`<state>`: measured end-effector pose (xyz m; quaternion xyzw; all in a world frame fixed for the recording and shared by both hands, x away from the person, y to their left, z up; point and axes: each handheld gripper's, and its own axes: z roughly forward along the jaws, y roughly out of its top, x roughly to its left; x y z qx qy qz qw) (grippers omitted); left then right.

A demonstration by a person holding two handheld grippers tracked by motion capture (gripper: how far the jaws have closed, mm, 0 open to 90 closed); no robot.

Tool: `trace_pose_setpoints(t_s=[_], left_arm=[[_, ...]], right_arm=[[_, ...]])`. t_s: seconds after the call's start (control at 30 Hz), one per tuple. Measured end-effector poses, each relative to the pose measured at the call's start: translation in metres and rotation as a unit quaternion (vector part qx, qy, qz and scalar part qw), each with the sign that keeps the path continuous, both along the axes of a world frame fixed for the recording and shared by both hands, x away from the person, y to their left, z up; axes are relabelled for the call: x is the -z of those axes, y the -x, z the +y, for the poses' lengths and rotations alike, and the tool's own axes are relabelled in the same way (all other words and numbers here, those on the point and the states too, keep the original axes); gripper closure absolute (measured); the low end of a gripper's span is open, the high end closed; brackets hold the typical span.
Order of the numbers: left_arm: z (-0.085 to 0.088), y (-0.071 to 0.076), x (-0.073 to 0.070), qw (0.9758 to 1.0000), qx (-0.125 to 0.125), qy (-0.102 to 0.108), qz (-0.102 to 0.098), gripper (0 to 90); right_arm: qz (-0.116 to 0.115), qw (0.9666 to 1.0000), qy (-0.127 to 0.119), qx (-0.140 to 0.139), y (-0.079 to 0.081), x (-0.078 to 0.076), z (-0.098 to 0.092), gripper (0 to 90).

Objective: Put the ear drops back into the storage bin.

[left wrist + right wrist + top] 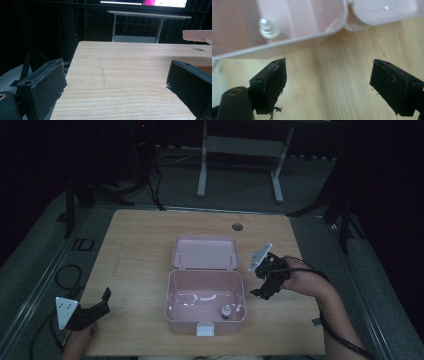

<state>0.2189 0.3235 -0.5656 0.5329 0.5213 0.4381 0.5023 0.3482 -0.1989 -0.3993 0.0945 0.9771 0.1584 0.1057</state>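
Note:
A pink box stands open in the middle of the wooden table, its lid laid back flat behind it. A small clear bottle stands inside, in the near right corner. My right gripper hovers just right of the box, open, with nothing between its jaws. In the right gripper view its jaws stand wide over bare wood, with the box rim, the bottle and the lid ahead. My left gripper rests open at the table's near left corner, its jaws pointing across the table.
A round hole is in the table's far side. A white desk frame stands on the floor beyond. Cables lie off the table's left edge. The lid's edge shows at the far right of the left gripper view.

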Motion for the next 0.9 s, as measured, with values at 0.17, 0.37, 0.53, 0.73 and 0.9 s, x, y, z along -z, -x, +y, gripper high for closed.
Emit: trace_pose_setpoints(t_s=[0.17,0.37,0.53,0.73,0.9], left_arm=[[0.0,0.0,0.0,1.0,0.0,0.0,0.0,2.4],[0.0,0.0,0.0,1.0,0.0,0.0,0.0,2.4],[0.0,0.0,0.0,1.0,0.0,0.0,0.0,2.4],[0.0,0.0,0.0,1.0,0.001,0.0,0.0,2.4],[0.0,0.0,0.0,1.0,0.0,0.001,-0.001,2.4]], right_arm=[[-0.006,0.9997,-0.014,0.018,-0.003,0.013,-0.011,13.4],[-0.003,0.9982,-0.038,0.045,-0.003,0.049,-0.03,13.5],[-0.003,0.9958,-0.061,0.069,-0.002,0.066,-0.041,13.5],[-0.014,0.9901,-0.096,0.102,-0.002,0.083,-0.054,13.5],[-0.034,0.9753,-0.152,0.157,0.0,0.099,-0.071,13.5]])
